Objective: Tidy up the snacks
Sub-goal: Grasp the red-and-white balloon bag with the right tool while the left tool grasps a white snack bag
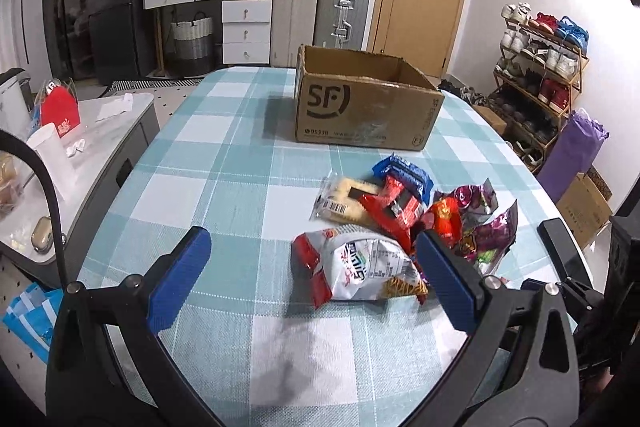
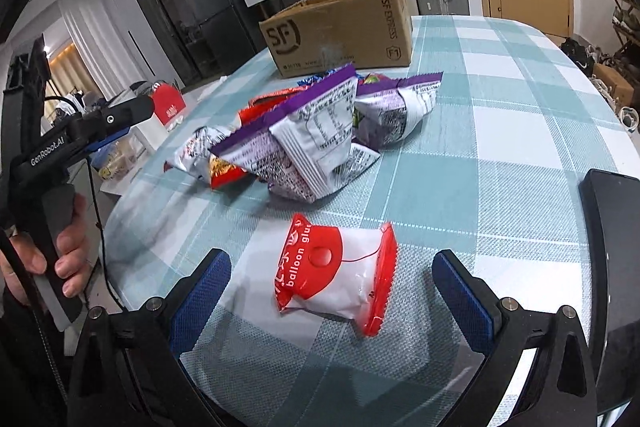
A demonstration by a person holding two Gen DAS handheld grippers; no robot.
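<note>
Checked blue-and-white cloth covers the tabletop (image 1: 224, 163) in a lived-in room, with suitcases and drawers behind.

From the left wrist view, an open cardboard box (image 1: 360, 107) stands at the far side, top open, likely the place meant for the snacks. The snack pile (image 1: 404, 223) lies loose on the near side of the box, well apart from it. The left gripper (image 1: 312, 267) hovers with its fingers spread wide and empty; a white-and-red snack bag (image 1: 360, 267) lies between them but ungripped, probably the next pick.

From the right wrist view, the right gripper (image 2: 332, 287) also has its fingers released, straddling a red-and-white packet (image 2: 340, 279) lying flat, apart from the purple bags (image 2: 320, 135) nearer the box (image 2: 340, 31). A hand (image 2: 60, 251) holds the other gripper's handle at the left.
</note>
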